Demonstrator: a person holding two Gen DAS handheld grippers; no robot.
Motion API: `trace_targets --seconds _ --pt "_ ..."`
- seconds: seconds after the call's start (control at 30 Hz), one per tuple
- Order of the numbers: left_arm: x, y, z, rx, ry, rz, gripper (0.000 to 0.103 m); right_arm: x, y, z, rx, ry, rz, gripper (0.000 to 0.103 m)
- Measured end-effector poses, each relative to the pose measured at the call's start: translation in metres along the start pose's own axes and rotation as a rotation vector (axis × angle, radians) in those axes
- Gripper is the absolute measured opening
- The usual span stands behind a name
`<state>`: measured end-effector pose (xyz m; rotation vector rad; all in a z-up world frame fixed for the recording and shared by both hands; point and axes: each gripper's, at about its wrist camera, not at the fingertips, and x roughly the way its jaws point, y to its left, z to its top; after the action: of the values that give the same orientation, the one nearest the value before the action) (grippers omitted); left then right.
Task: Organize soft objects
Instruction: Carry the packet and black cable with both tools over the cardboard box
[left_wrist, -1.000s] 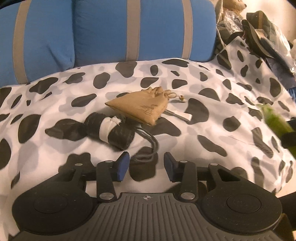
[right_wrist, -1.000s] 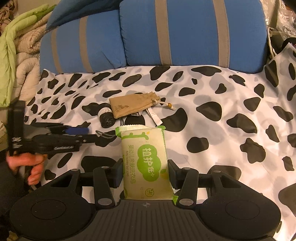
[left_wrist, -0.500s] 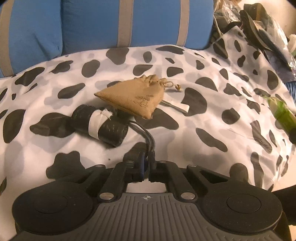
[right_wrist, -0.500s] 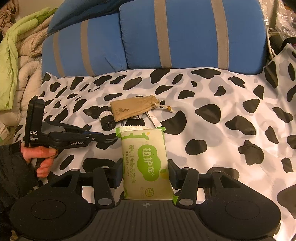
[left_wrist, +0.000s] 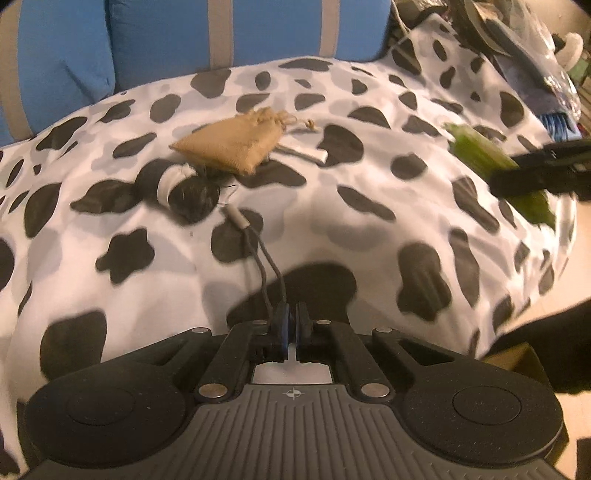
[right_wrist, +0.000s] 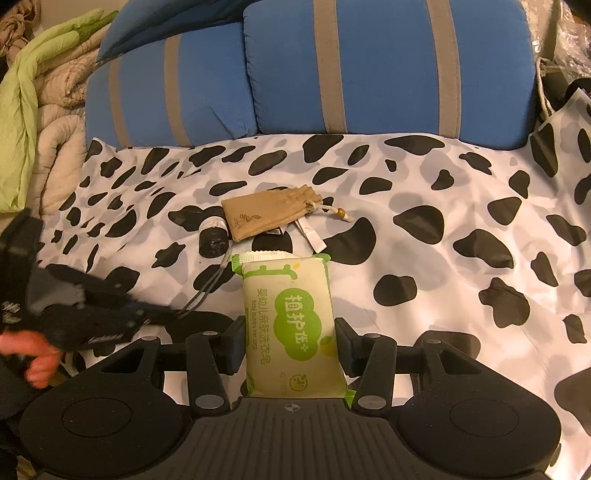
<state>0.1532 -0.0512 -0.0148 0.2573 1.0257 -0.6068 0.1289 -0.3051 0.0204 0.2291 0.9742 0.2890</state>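
A cow-print sheet (right_wrist: 424, 177), white with black and grey blotches, covers the bed and fills most of both wrist views. Behind it, at twelve o'clock, stand two blue cushions with grey stripes (right_wrist: 388, 66). A heap of beige and lime-green quilts (right_wrist: 40, 96) sits at ten o'clock in the right wrist view.

The right gripper (right_wrist: 291, 341) pinches a green-and-cream pack of baby laundry bar soap (right_wrist: 291, 317) across its width, with a pad pressed on each long side. The pack points away from the claw toward twelve o'clock, its far end near the other objects. In the left wrist view the same pack shows as a blurred green strip at three o'clock.

A tan drawstring pouch (left_wrist: 231, 147) lies on the sheet at about eleven o'clock from the left gripper (left_wrist: 291, 326), well apart from it. Its beaded drawstring (right_wrist: 341, 213) trails to the right in the right wrist view, beside a white tag (left_wrist: 308, 151).

Just beside the pouch, nearer the claw, lies a dark rolled bundle with a white band (left_wrist: 181, 186), touching or almost touching the pouch's lower edge.

The left gripper's jaws are pressed together on a thin dark cord loop (left_wrist: 267, 269). The cord runs from the fingertips toward eleven o'clock, through a small grey sleeve (left_wrist: 238, 219) and on to the rolled bundle. A person's hand (right_wrist: 31, 356) grips that gripper's handle at eight o'clock in the right wrist view.
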Motion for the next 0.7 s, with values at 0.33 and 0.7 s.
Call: trace_targets --seconds 0.33,0.7 --pt "-0.017 -0.014 -0.034 0.012 0.089 0.039 0.007 -0.008 0.003 -0.005 -0.003 0.002 0.014 0.051" --pt "0.004 -0.008 -0.019 -0.024 0.048 0.05 0.059 -0.012 -0.001 -0.008 0.001 0.003 0.009 0.051"
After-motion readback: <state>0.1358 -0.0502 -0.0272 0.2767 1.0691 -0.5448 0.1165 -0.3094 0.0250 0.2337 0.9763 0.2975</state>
